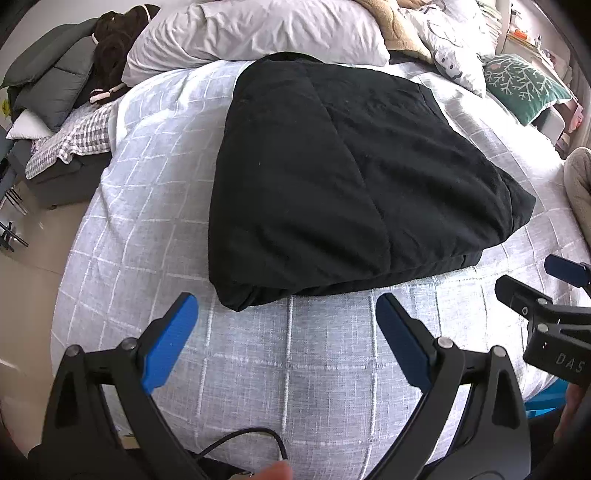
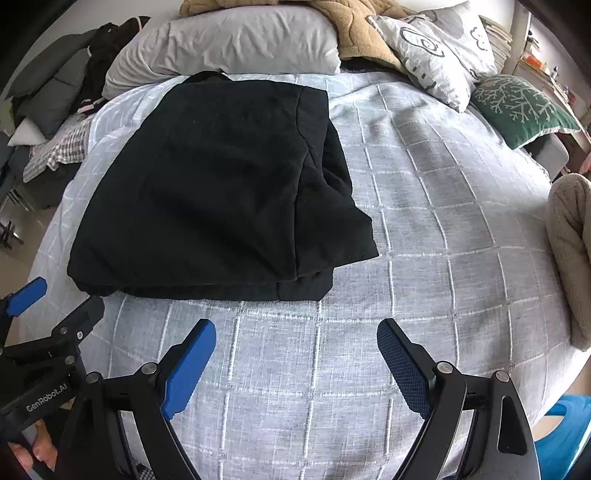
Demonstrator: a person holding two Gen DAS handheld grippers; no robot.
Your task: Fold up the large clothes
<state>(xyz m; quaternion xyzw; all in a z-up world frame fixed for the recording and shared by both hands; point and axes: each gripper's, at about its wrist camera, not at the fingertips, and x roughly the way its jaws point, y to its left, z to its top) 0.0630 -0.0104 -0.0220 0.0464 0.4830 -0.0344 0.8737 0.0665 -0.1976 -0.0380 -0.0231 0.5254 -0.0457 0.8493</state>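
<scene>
A black garment lies folded into a thick rectangle on the grey checked bedspread; the right wrist view has the garment left of centre. My left gripper hovers open just short of the garment's near edge, nothing between its blue pads. My right gripper is open too, over bare bedspread near the garment's right corner, holding nothing. Each gripper shows at the edge of the other's view: the right gripper and the left gripper.
Pillows and a tan blanket crowd the head of the bed, with a green cushion at far right. Dark clothes pile on a chair to the left. A beige knit item lies at the right edge.
</scene>
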